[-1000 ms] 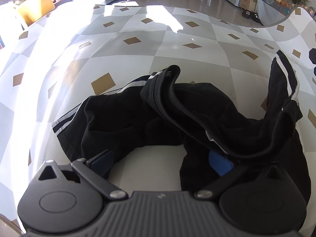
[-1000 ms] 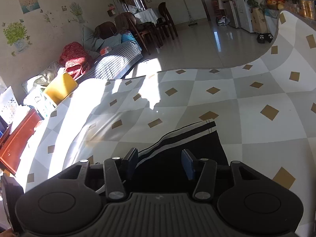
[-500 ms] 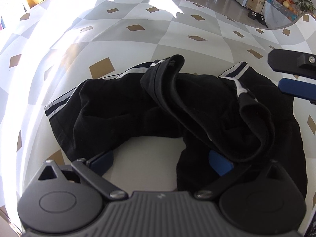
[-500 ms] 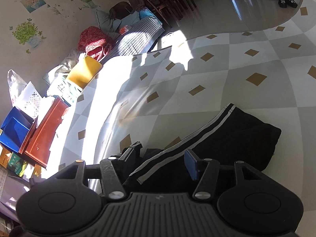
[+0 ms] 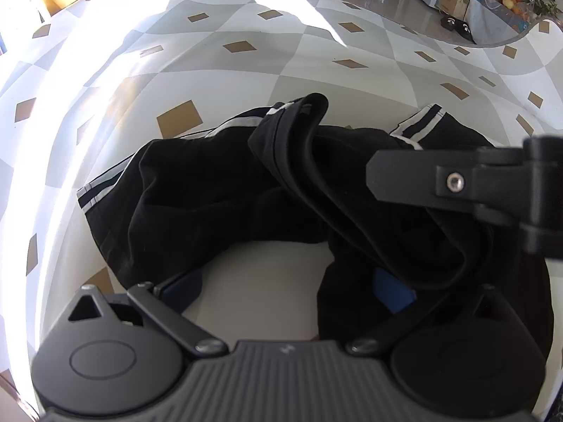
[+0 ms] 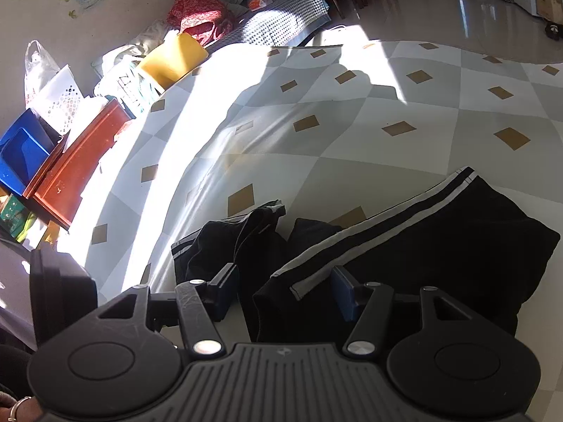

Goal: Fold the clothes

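Nearest the person, the left gripper (image 5: 286, 286) sits low over the checked tablecloth (image 5: 316, 81) with its jaws spread wide; bare cloth shows between them, and the black shorts (image 5: 218, 197) curl around both blue pads without being pinched. Just to the right, the right gripper (image 6: 281, 292) has its jaws at a middling gap, and the striped hem of the shorts (image 6: 422, 246) lies between the pads. Whether they press the fabric or merely straddle it I cannot tell.

The shorts lie in a loose heap at the near part of the table, one leg flopped across the other, the waistband standing up in a ridge (image 5: 306, 105), and white side stripes showing left and right.

Farther off, the cloth runs bare in hard sunlight; beyond its left edge stand a red tray (image 6: 77, 165), blue bins (image 6: 21, 154) and a yellow cushion (image 6: 172, 59).

The risk I see is that a pull from the right could drag the whole bundle rather than one layer, since nothing on the left pins it. The raised ridge could also get trapped inside a fold and leave a lump.
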{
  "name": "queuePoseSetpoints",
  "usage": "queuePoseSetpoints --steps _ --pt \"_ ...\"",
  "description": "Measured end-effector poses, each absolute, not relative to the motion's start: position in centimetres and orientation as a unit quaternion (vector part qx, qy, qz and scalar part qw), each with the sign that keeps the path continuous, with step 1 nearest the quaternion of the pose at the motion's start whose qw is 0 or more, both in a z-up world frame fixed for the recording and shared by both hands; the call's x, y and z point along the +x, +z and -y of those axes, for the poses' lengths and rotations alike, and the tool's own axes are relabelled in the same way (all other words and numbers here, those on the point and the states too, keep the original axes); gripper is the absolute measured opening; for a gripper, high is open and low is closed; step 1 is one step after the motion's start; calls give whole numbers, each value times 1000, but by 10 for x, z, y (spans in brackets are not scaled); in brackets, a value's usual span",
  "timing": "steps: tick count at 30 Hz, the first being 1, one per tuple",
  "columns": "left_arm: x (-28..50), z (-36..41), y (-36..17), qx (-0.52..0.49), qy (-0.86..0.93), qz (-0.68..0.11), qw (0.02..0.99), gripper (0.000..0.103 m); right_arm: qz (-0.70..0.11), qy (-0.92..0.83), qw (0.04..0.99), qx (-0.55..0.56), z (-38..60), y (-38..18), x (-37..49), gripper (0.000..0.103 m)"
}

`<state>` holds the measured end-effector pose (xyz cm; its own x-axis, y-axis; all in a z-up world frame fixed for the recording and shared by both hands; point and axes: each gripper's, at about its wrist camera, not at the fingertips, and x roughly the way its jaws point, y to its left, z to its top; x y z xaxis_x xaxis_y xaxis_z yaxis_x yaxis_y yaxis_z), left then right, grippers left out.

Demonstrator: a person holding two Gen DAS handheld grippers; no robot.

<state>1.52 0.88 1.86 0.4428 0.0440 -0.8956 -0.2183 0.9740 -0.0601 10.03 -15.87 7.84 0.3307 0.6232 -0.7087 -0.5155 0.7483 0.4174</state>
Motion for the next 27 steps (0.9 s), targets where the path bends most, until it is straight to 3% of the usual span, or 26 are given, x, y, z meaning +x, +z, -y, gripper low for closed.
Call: queuePoseSetpoints --steps 4,6,8,11,27 --pt "16 -11 19 -87 79 -521 845 103 -459 346 818 33 153 76 97 57" --pt "16 -11 20 -89 80 -519 847 103 -458 344 819 20 150 74 95 49" --pt "17 -11 21 -90 80 -515 849 103 -457 340 822 11 148 73 94 31" --pt "19 -13 26 -97 83 -507 853 103 -452 327 829 25 154 75 98 20" --pt "29 -12 31 -125 91 -496 855 103 -304 147 926 170 242 134 138 18"
